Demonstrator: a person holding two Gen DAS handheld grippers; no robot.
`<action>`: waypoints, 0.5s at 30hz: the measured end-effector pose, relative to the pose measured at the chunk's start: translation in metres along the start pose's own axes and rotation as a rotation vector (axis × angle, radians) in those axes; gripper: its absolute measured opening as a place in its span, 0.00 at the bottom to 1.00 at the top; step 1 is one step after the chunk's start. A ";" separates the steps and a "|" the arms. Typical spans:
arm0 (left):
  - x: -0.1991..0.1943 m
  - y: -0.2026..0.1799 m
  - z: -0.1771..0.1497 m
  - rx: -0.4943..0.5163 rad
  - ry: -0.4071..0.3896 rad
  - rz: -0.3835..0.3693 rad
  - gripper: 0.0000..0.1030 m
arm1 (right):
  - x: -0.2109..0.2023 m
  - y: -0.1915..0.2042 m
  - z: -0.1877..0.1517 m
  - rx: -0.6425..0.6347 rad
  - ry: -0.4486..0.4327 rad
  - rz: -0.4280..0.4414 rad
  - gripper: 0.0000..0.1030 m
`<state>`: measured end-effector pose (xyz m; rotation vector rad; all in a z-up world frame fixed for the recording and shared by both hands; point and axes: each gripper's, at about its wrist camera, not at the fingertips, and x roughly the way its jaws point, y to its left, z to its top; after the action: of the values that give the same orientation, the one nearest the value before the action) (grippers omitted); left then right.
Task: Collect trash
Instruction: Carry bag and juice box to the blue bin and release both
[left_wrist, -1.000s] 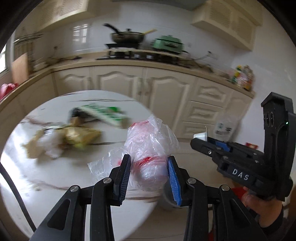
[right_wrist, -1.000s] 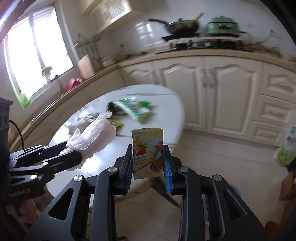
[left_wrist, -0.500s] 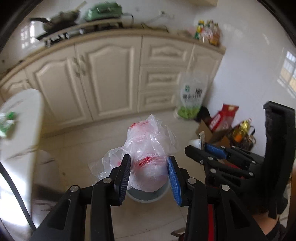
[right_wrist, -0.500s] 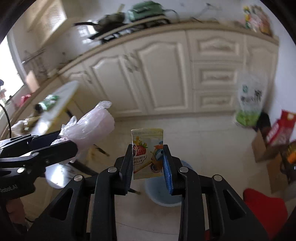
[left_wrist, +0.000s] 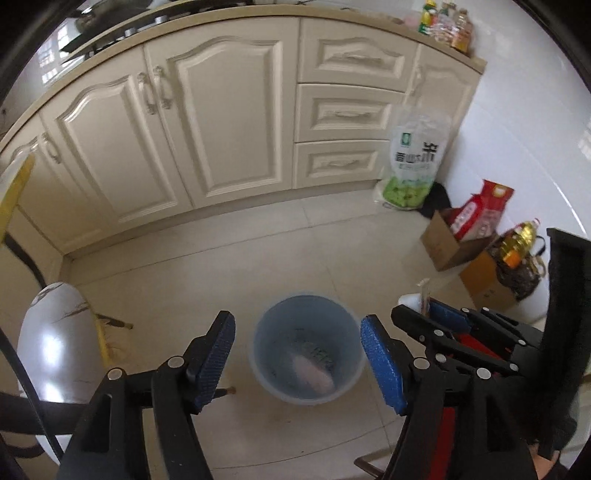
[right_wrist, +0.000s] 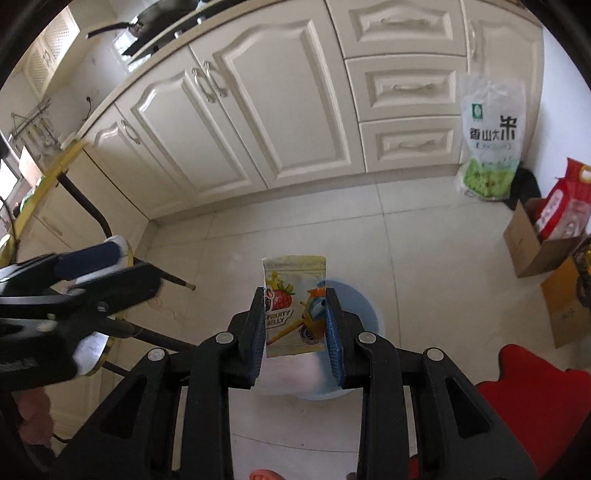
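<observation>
Above the pale tiled floor, the left gripper (left_wrist: 297, 363) hangs over the round light-blue plastic bin (left_wrist: 306, 347), jaws opening and empty, a crumpled pinkish plastic bag (left_wrist: 314, 374) lying inside; the right gripper (right_wrist: 295, 326) pinches a printed fruit-jelly pouch (right_wrist: 293, 306) upright above it.

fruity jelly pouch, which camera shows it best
The right wrist view: the yellow-and-white printed fruity jelly pouch faces the camera, label readable, clamped between the fingers. The left wrist view shows only its thin top edge sticking up from the right gripper.

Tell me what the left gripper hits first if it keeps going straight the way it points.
Probably the blue bin: it sits between the left gripper's opening, empty fingers, with a pinkish bag inside. Depth is uncertain.
</observation>
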<state>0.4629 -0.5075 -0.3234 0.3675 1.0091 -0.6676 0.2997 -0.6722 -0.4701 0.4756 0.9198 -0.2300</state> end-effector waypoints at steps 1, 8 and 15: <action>-0.003 0.001 -0.001 -0.009 -0.008 0.011 0.65 | 0.005 0.002 0.001 -0.004 0.001 0.001 0.27; -0.061 -0.003 -0.021 0.006 -0.106 0.089 0.67 | 0.018 0.022 0.008 -0.007 -0.007 0.007 0.42; -0.146 0.004 -0.055 -0.024 -0.235 0.088 0.70 | -0.032 0.051 0.009 -0.030 -0.060 0.016 0.58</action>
<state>0.3768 -0.4232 -0.2236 0.3030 0.7721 -0.6036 0.3071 -0.6326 -0.4242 0.4464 0.8591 -0.2144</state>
